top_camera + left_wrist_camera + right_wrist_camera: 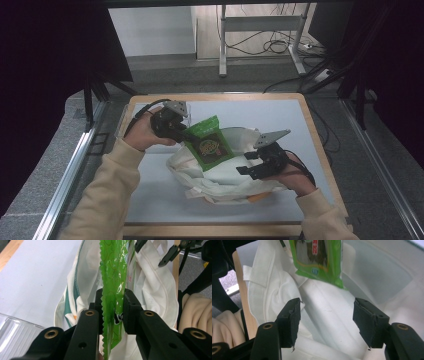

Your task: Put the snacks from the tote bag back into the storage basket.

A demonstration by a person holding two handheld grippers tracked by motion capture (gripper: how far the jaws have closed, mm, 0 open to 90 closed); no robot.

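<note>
The work in hand looks like bagging a snack packet into a cloth tote, and I judge it roughly midway: the packet is lifted and held over the bag, but not yet inside it.

Taking the white tote bag point(220, 172) as the landmark and going from the near edge outward: nearest the person, the bag's folded bottom and straps lie crumpled flat on the grey desk point(160, 200). At the bag's right side sits the right gripper point(250, 162); in the right gripper view its fingers point(292, 315) stand spread apart with only loose white cloth below and between them, gripping nothing. So the bag's mouth is not being held open at this moment, and that seems to be one of the steps left.

Over the middle of the bag hangs the green snack packet point(209, 144), tilted, with its lower end above the cloth. Beyond the bag's far left edge is the left gripper point(186, 134), and the left gripper view shows its fingers point(130, 307) pinching the packet's crimped edge point(112, 290) from both sides, so the packet is held clear of the desk.

Just past the bag on the far left, a clear plastic tray point(182, 117) rests on the desk.

What remains, by my reading: take hold of the bag's rim, open it, lower the packet in and release it
</note>
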